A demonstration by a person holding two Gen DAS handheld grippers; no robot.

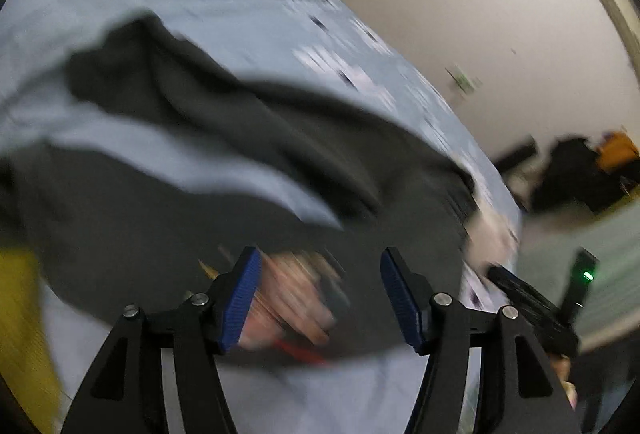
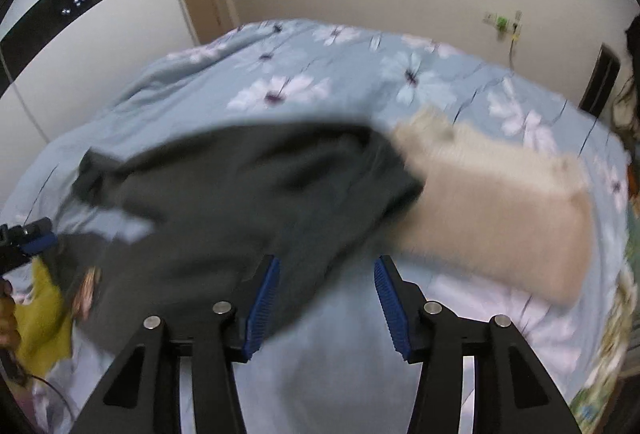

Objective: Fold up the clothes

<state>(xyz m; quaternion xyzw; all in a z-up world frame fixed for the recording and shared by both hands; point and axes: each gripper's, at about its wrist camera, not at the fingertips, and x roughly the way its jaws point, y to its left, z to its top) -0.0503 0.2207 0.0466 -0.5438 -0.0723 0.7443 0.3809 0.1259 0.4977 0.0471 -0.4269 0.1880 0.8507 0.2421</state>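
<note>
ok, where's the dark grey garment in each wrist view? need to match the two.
Left wrist: dark grey garment fills the centre, blurred, spread from upper left down to the fingers, printed patch between them.
Right wrist: it lies centre-left, its lower edge between the open fingers, its right end meeting the beige garment.
Shared landmark: the blue floral bedspread under it.

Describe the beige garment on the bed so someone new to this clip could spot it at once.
Start from the blue floral bedspread that fills the right wrist view. To the right of the dark grey garment, touching its edge, lies the beige garment, a compact folded block. It is the only pale, fuzzy-looking piece; the yellow cloth sits far off at the left edge.
</note>
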